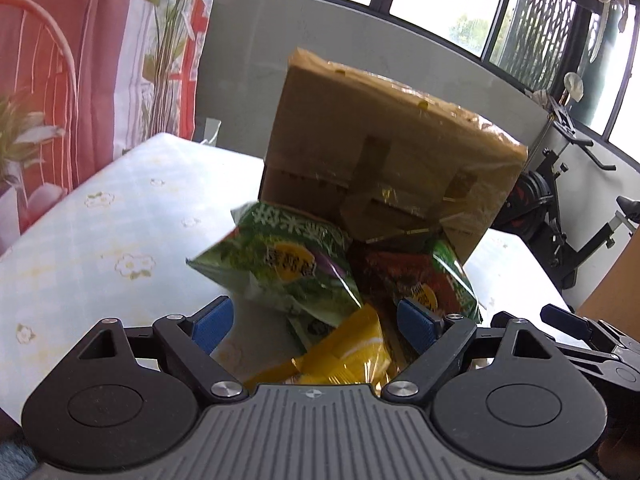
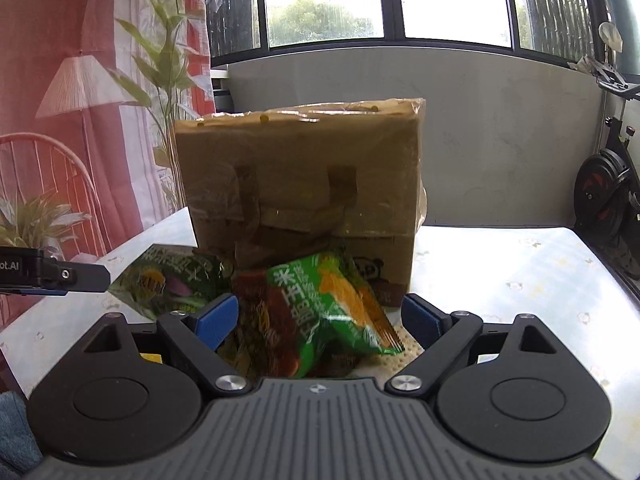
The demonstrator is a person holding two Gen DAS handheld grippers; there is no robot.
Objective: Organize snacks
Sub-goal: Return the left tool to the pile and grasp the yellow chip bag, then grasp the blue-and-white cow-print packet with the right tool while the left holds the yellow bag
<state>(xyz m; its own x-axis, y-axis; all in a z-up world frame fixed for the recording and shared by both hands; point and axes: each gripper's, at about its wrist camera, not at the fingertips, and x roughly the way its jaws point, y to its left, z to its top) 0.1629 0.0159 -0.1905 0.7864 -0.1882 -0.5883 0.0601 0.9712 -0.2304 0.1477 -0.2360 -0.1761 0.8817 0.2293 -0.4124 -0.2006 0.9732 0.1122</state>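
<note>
A pile of snack packets lies on the table in front of a brown cardboard box wrapped in clear plastic; the box also shows in the right wrist view. In the left wrist view a green packet, a red and green packet and a yellow packet lie between the blue pads of my open left gripper. In the right wrist view my right gripper is open around a green and orange packet on top of a red packet. The dark green packet lies to the left.
The table has a pale flowered cloth. The right gripper's body shows at the right of the left wrist view. The left gripper's finger shows at the left of the right wrist view. An exercise bike stands at the right.
</note>
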